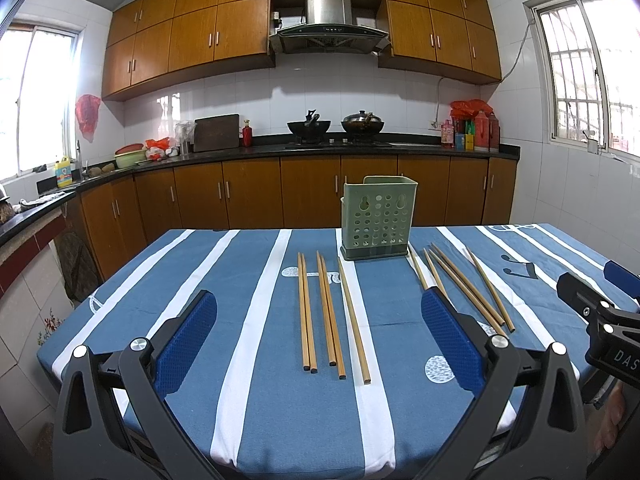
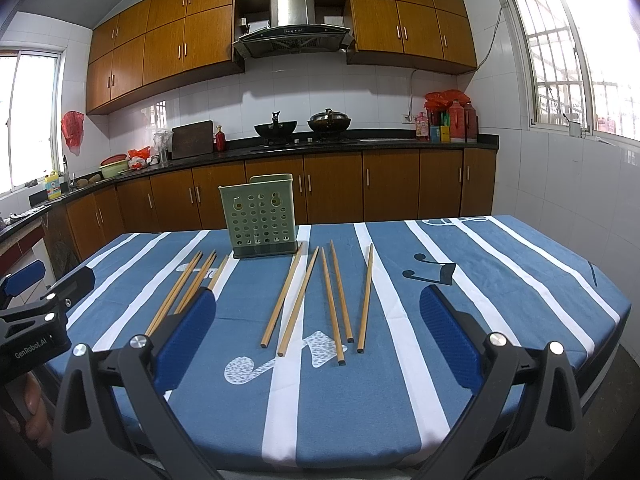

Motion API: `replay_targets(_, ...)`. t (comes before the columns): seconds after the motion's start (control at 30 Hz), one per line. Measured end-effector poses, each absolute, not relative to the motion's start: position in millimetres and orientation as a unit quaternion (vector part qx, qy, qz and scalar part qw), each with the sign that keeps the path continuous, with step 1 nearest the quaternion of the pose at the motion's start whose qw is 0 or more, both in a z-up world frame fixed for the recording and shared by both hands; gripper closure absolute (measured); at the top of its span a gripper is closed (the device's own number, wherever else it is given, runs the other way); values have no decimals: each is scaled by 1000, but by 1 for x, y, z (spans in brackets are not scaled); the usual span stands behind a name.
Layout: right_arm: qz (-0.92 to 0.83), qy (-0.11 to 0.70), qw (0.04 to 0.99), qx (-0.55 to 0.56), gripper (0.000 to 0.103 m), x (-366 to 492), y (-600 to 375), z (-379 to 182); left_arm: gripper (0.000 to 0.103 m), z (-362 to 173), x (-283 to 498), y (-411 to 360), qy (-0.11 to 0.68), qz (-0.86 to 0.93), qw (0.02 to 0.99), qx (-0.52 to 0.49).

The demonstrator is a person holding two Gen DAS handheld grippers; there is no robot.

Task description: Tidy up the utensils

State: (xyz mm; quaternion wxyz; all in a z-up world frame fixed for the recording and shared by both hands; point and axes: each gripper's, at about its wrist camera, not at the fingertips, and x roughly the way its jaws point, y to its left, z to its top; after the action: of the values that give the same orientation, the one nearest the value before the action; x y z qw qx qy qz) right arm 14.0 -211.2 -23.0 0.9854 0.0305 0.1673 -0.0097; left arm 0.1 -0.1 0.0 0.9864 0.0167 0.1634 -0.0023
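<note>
Both tools, left tool (image 1: 318, 328) and right tool (image 2: 318, 322), gape wide, holding nothing, above the striped bench (image 1: 280, 420). Beyond: five chopsticks (image 1: 328, 314) left, five chopsticks (image 2: 320, 300) right. Farthest, green perforated utensil holder (image 1: 378, 220) stands upright between groups.

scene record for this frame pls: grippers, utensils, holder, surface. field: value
left hand-held gripper: open, empty, above the near edge of the table
right hand-held gripper: open, empty, above the near edge of the table
left chopstick group: five, lying flat, left of the holder
right chopstick group: five, lying flat, right of the holder
utensil holder: green, perforated, upright at the far side of the table; no chopsticks seen in it
tablecloth: blue with white stripes
</note>
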Motion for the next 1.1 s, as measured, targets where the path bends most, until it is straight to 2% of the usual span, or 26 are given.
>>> replay_targets(0.83,-11,170,985,31,4,15,-211,-24,2,-1,-1,1,168,0,986,18)
replay_targets(1.1,-40,194,979,37,4,36,-225,-29,2,-11,28,22,212,33,977,5)
